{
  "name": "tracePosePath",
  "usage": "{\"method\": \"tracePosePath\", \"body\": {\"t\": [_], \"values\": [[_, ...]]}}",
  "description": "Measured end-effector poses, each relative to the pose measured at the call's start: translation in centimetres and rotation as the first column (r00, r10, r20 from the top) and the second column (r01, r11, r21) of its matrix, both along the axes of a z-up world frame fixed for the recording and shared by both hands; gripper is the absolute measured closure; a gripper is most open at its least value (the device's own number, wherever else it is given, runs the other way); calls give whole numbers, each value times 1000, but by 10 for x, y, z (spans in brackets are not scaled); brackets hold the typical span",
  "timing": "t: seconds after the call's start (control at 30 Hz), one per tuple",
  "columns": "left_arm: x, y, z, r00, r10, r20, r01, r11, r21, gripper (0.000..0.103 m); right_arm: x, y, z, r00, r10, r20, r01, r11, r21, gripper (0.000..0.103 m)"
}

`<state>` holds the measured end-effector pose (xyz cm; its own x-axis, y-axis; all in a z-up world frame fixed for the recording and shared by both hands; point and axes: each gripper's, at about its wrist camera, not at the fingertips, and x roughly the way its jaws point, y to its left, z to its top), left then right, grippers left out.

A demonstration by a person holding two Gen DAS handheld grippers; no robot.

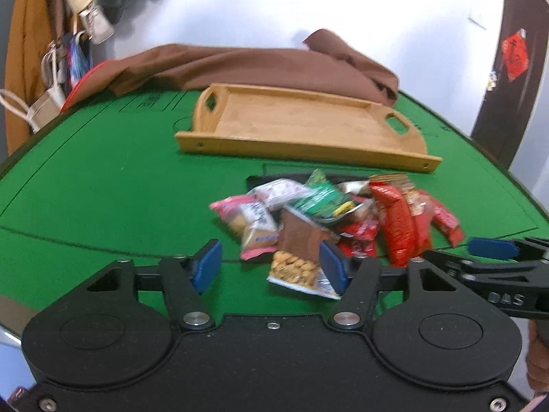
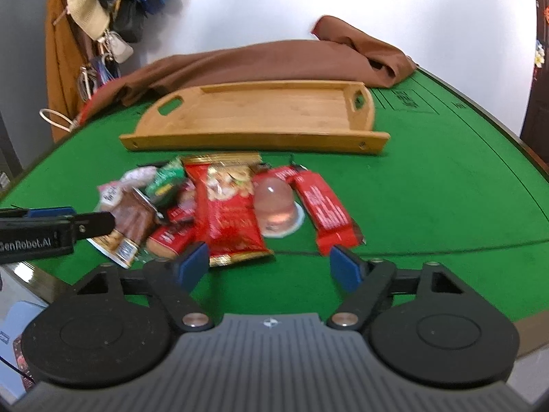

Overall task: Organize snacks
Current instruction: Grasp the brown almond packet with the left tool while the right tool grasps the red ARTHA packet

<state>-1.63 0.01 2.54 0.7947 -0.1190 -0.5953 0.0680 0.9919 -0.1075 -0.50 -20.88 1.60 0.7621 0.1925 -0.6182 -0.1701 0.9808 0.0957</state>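
Observation:
A pile of snack packets (image 1: 329, 219) lies on the green table (image 1: 103, 189), in front of an empty wooden tray (image 1: 302, 123). My left gripper (image 1: 271, 264) is open, low at the pile's near edge, with a brown nut packet (image 1: 302, 257) just ahead between the fingers. In the right wrist view the pile (image 2: 219, 206) includes a large red packet (image 2: 230, 213), a clear jelly cup (image 2: 276, 202) and a red bar (image 2: 326, 209). My right gripper (image 2: 271, 266) is open and empty, just short of them. The tray (image 2: 254, 116) lies beyond.
A brown cloth (image 1: 247, 65) is bunched along the table's far edge behind the tray. Bags and a hat hang on a rack (image 2: 103, 10) at the far left. The left gripper shows in the right wrist view (image 2: 51, 226) at the left.

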Motion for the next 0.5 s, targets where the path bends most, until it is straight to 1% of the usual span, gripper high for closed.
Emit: {"method": "tracePosePath", "body": {"t": [0.07, 0.1, 0.17, 0.27, 0.3, 0.33, 0.37, 0.4, 0.43, 0.47, 0.5], "values": [[-1, -3, 3, 1000, -18, 8, 18, 1000, -8, 48, 3, 3, 3, 1000, 11, 12, -12, 1000, 7, 21], [-1, -4, 4, 1000, -28, 9, 28, 1000, -11, 51, 6, 4, 4, 1000, 17, 15, -17, 1000, 12, 23], [-2, -6, 5, 999, -32, 10, 32, 999, -3, 52, 11, 8, 6, 999, 32, 20, -32, 999, 18, 28], [-2, -10, 5, 999, -32, 14, 32, 999, 22, 54, 17, 15, 7, 998, 57, 32, -57, 998, 15, 29], [-1, -11, 4, 999, -34, 12, 34, 999, 26, 56, 20, 18, 6, 997, 67, 32, -67, 998, 12, 29], [0, -11, 3, 999, -39, 8, 38, 999, 27, 60, 23, 20, 6, 997, 74, 30, -75, 997, 10, 30], [1, -12, 3, 999, -44, 4, 44, 999, 27, 63, 25, 22, 5, 996, 80, 25, -81, 997, 9, 33], [2, -12, 2, 999, -50, 0, 50, 998, 27, 68, 28, 24, 4, 996, 84, 20, -84, 996, 7, 36], [3, -13, 1, 998, -56, -5, 56, 998, 27, 75, 29, 24, 4, 996, 88, 17, -89, 996, 7, 42], [3, -14, 1, 998, -63, -10, 63, 998, 28, 77, 31, 26, 3, 995, 94, 16, -94, 996, 7, 45], [4, -15, 0, 998, -69, -13, 69, 997, 30, 78, 33, 26, 3, 995, 101, 13, -101, 995, 10, 45]]}}
